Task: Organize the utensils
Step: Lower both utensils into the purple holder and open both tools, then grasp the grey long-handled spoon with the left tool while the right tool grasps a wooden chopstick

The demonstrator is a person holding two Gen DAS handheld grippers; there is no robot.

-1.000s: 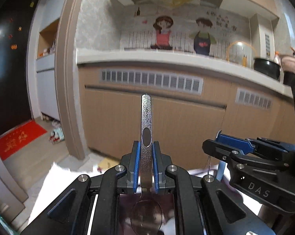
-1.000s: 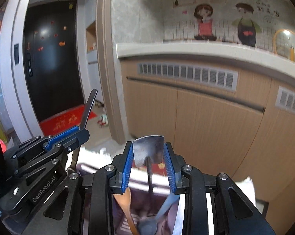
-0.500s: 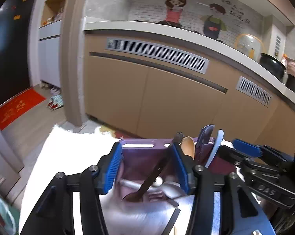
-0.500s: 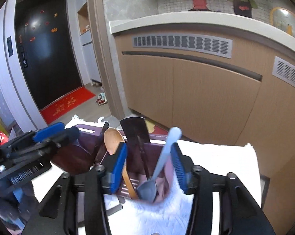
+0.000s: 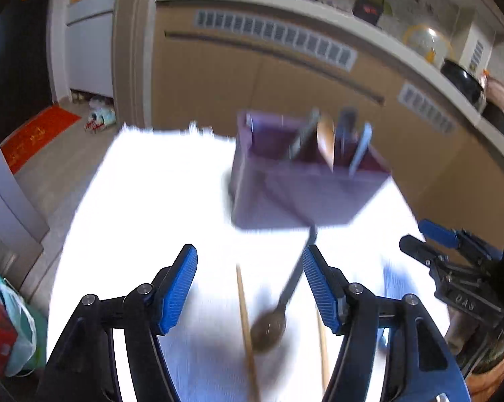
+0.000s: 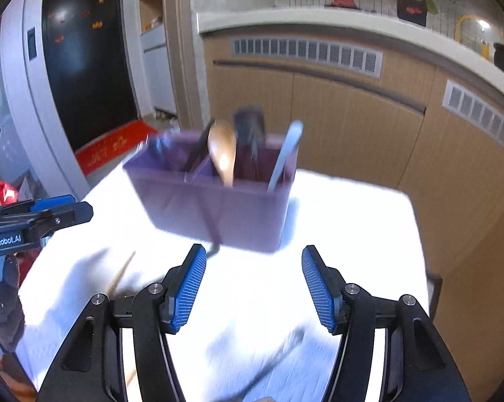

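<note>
Purple plastic utensil caddy point(image 5: 302, 187) stands on a white cloth point(image 5: 144, 207) ahead of both tools, holding a wooden spoon point(image 6: 223, 150), a dark spatula point(image 6: 250, 130) and a pale blue spoon point(image 6: 284, 157); left gripper point(image 5: 250, 288) has just been opening, empty, a dark metal spoon point(image 5: 278, 315) lying loose between its jaws; right gripper point(image 6: 253, 288) likewise opening, empty.

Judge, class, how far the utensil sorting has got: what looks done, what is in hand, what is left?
Done: the purple caddy already holds a wooden spoon, a dark spatula and a pale blue handle. In hand: nothing; the left gripper and right gripper have just been opening and their jaws are empty. Left: a metal spoon and wooden chopsticks lie on the white cloth.
</note>
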